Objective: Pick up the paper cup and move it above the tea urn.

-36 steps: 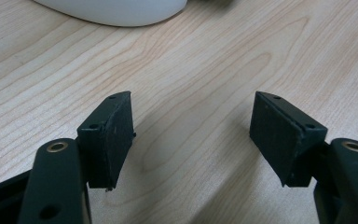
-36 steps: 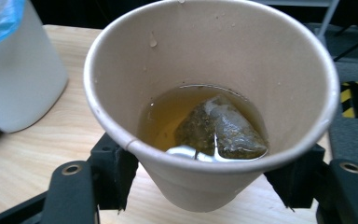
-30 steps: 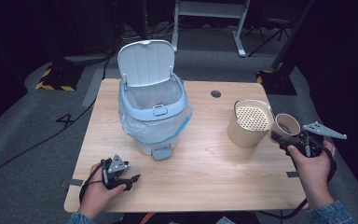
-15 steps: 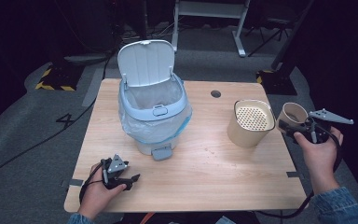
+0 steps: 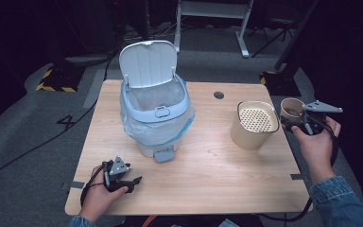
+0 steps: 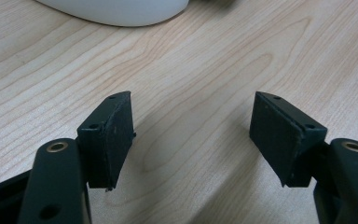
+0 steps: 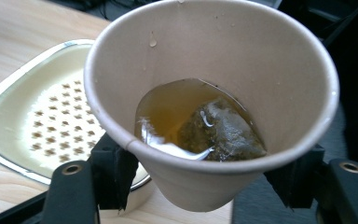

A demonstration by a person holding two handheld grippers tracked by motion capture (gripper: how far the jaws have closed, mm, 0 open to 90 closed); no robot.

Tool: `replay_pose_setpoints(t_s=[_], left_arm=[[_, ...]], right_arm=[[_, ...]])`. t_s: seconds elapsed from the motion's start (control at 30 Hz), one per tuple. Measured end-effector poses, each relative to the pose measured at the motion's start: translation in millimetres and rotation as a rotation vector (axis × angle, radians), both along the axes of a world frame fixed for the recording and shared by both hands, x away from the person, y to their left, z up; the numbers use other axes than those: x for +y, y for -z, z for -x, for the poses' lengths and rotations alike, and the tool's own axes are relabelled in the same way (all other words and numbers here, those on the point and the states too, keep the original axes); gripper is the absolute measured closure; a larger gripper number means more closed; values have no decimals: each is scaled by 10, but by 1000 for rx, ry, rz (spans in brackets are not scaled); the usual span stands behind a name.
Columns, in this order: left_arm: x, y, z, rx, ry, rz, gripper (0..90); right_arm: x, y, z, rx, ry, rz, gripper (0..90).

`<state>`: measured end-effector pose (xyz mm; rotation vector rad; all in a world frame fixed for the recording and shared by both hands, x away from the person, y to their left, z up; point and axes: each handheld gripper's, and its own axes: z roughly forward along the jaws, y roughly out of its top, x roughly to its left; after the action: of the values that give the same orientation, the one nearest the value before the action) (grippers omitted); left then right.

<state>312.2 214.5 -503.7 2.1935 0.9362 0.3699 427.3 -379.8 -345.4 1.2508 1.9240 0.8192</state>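
One unmarked paper cup (image 7: 214,93) sits clamped in right claw (image 7: 205,177).

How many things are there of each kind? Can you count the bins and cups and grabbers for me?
Bin: 1
Strainer pot: 1
Paper cup with a tea bag in it: 1
Grippers, left and right: 2
Table: 1
Total: 6
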Motion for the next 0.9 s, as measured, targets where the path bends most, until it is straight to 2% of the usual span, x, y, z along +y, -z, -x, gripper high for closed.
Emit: replay_pose_setpoints(t_s=[0.07, 0.13, 0.23, 0.27, 0.3, 0.33, 0.37, 0.53, 0.6, 0.63, 0.67, 0.7, 0.73, 0.77, 0.8, 0.9], left_arm=[[0, 0, 0, 0, 0, 0, 309], [0, 0, 0, 0, 0, 0, 309], [1, 0, -1, 0, 0, 0, 309], [0, 0, 0, 1, 0, 0, 309], [0, 0, 0, 1, 0, 0, 309], [0, 0, 0, 0, 0, 0, 309], [0, 0, 0, 0, 0, 0, 309], [0, 0, 0, 1, 0, 0, 309], [0, 0, 0, 1, 0, 0, 309], [0, 0, 0, 1, 0, 0, 309], [0, 0, 0, 0, 0, 0, 309], [0, 0, 0, 1, 0, 0, 309], [0, 0, 0, 1, 0, 0, 309], [0, 0, 0, 0, 0, 0, 309], [0, 0, 0, 1, 0, 0, 309], [0, 0, 0, 1, 0, 0, 309]], right_arm=[[35, 14, -59, 12, -7, 52, 337], [43, 18, -78, 20, -10, 68, 337], [73, 21, -123, 34, -9, 124, 337], [102, 17, -147, 35, -9, 181, 338], [102, 17, -147, 35, -9, 181, 338], [133, 14, -167, 33, -18, 244, 338], [133, 14, -167, 33, -18, 244, 338], [202, 27, -220, 48, -37, 338, 340], [247, 43, -242, 42, -52, 402, 341], [247, 43, -242, 42, -52, 402, 341], [255, 47, -248, 39, -56, 419, 342], [287, 58, -256, 40, -68, 462, 343], [287, 58, -256, 40, -68, 462, 343], [295, 63, -260, 35, -75, 484, 343], [324, 74, -268, 24, -92, 548, 343], [345, 74, -274, 23, -109, 593, 344]])
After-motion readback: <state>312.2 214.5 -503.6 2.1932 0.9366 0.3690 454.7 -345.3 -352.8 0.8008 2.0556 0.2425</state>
